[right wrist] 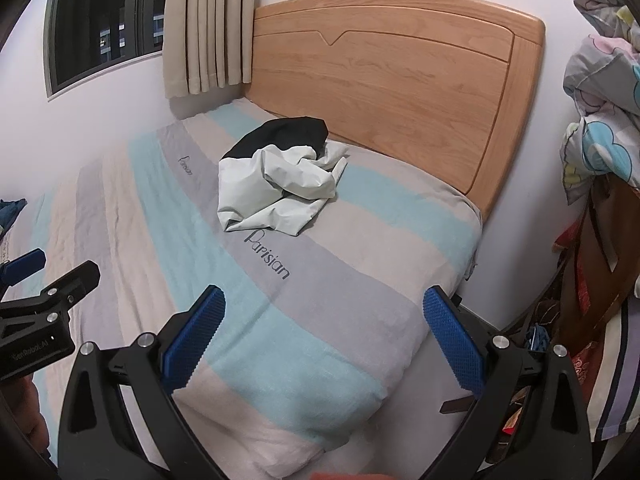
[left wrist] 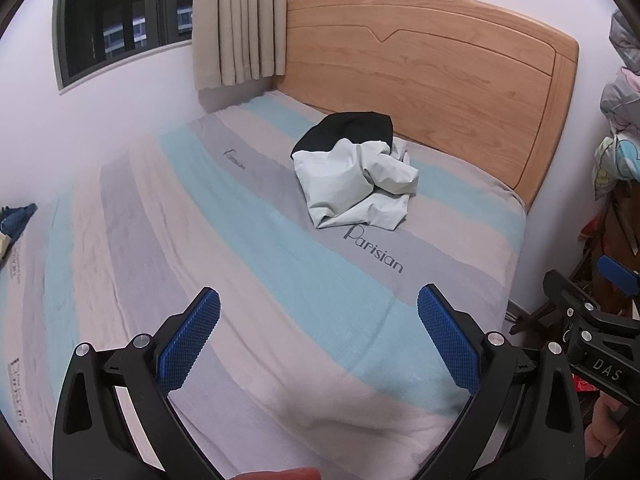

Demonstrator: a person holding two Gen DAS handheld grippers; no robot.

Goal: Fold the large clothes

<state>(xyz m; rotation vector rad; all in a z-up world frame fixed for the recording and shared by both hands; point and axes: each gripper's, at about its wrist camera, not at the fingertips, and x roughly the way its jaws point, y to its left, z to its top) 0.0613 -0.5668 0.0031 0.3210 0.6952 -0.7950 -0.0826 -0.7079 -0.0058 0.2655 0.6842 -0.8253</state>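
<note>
Left gripper (left wrist: 318,336) is held level with its blue-padded jaws spread wide, gripping nothing. Right gripper (right wrist: 324,338) sits just beside it on the right, jaws likewise spread wide and holding nothing.

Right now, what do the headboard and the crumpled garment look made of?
Headboard: wood or wood veneer, smooth satin finish; grain lines show. Garment: thin woven cloth, maybe synthetic, matte; sharp creases, pale part with a black part behind.

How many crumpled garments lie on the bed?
2: a white garment near the wooden headboard, and a black garment tucked partly beneath its far side. More may be hidden underneath.
</note>
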